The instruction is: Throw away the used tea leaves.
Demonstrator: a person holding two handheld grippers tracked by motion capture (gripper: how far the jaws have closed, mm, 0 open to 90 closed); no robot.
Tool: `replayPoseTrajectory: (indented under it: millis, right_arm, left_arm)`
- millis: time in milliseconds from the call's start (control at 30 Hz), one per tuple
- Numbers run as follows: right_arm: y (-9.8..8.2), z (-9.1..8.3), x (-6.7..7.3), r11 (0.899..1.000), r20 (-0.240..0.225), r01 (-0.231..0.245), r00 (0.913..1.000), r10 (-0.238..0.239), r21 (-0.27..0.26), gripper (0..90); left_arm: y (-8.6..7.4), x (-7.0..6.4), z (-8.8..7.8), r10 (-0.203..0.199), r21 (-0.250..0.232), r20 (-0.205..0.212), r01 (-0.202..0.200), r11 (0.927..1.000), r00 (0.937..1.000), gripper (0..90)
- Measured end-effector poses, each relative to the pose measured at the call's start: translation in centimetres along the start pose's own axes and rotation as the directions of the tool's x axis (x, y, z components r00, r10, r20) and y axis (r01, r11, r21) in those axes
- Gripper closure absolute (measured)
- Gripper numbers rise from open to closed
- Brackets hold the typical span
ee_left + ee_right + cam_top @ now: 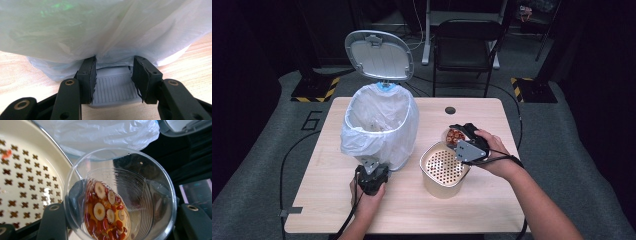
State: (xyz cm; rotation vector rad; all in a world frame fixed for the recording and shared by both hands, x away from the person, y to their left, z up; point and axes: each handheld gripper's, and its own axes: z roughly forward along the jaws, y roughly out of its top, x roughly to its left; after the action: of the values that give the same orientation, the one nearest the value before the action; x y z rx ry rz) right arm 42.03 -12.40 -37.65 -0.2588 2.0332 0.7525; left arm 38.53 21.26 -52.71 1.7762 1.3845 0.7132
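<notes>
A pedal bin [379,125] lined with a white plastic bag stands on the table with its grey lid [379,55] up. My left gripper [371,172] sits at the bin's foot, its jaws shut on the sides of the grey ribbed pedal [115,87], under the hanging bag [105,27]. My right gripper [464,135] is shut on a clear plastic cup [454,136], tilted at the far rim of a cream pot with a perforated strainer [443,167]. The cup [140,192] holds red berries and pale round slices in amber liquid [105,215], beside the strainer [27,177].
A black folding chair [467,45] stands behind the table. There is a small round hole [450,110] in the tabletop near its far edge. Cables trail from both grippers off the front edge. Bare wood [327,200] lies left of my left hand.
</notes>
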Motion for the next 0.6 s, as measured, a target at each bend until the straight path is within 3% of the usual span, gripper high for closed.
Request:
replayPoseTrajectory:
  millis: [100, 133, 167, 200, 267, 300, 333, 367, 400, 500, 533, 567, 600]
  right_arm:
    - [0.3, 0.1, 0.5, 0.997, 0.015, 0.073, 0.9972, -0.074, 0.027, 37.5]
    - [0.4, 0.2, 0.6, 0.993, 0.018, 0.113, 0.9933, -0.114, 0.037, 37.5]
    - [0.5, 0.2, 0.7, 0.991, 0.014, 0.124, 0.9921, -0.125, 0.04, 37.5]
    - [0.5, 0.2, 0.8, 0.989, 0.014, 0.14, 0.9899, -0.141, 0.042, 37.6]
    - [0.9, 0.4, 1.4, 0.973, 0.023, 0.221, 0.9745, -0.223, 0.066, 37.5]
    - [0.9, 0.4, 1.4, 0.973, 0.023, 0.221, 0.9745, -0.223, 0.066, 37.5]
    - [0.9, 0.4, 1.5, 0.968, 0.029, 0.24, 0.9696, -0.243, 0.068, 37.6]
    - [1.0, 0.5, 1.6, 0.961, 0.037, 0.266, 0.9625, -0.269, 0.074, 37.5]
    - [1.0, 0.5, 1.7, 0.955, 0.039, 0.286, 0.9564, -0.29, 0.081, 37.5]
    - [1.1, 0.6, 2.0, 0.94, 0.043, 0.328, 0.9418, -0.333, 0.097, 37.5]
    - [1.1, 0.7, 2.1, 0.933, 0.047, 0.344, 0.9355, -0.35, 0.103, 37.5]
    - [1.1, 0.8, 2.2, 0.919, 0.057, 0.377, 0.921, -0.385, 0.119, 37.7]
    - [1.1, 0.9, 2.4, 0.909, 0.064, 0.396, 0.9115, -0.406, 0.128, 37.7]
  left_arm:
    - [0.0, 0.0, 0.0, 0.003, 0.005, 0.001, -0.003, 1.0, 1.0, 54.0]
    - [0.0, -0.1, 0.1, -0.019, -0.016, 0.003, 0.019, 0.9997, 0.9998, 54.0]
    - [0.0, -0.1, 0.1, -0.02, -0.017, 0.003, 0.02, 0.9997, 0.9998, 54.0]
    - [0.0, 0.0, 0.0, -0.001, 0.0, 0.0, 0.001, 1.0, 1.0, 54.0]
    - [0.0, -0.1, 0.1, -0.02, -0.016, 0.003, 0.02, 0.9997, 0.9998, 54.0]
    - [0.0, 0.0, 0.0, 0.003, 0.003, 0.0, -0.003, 1.0, 1.0, 54.0]
    - [0.0, 0.0, 0.0, 0.0, 0.001, 0.0, 0.0, 1.0, 1.0, 54.0]
    - [0.0, -0.1, 0.1, -0.017, -0.013, 0.003, 0.017, 0.9998, 0.9999, 54.0]
    - [0.0, 0.0, 0.0, 0.003, 0.003, -0.001, -0.003, 1.0, 1.0, 54.0]
    - [0.0, -0.1, 0.1, -0.016, -0.013, 0.003, 0.016, 0.9998, 0.9999, 54.0]
    - [0.0, 0.0, 0.0, 0.003, 0.003, -0.002, -0.003, 1.0, 1.0, 54.0]
    - [0.0, -0.1, 0.0, -0.01, -0.008, 0.001, 0.01, 0.9999, 1.0, 54.0]
    - [0.0, 0.0, 0.0, 0.002, 0.002, 0.0, -0.002, 1.0, 1.0, 54.0]
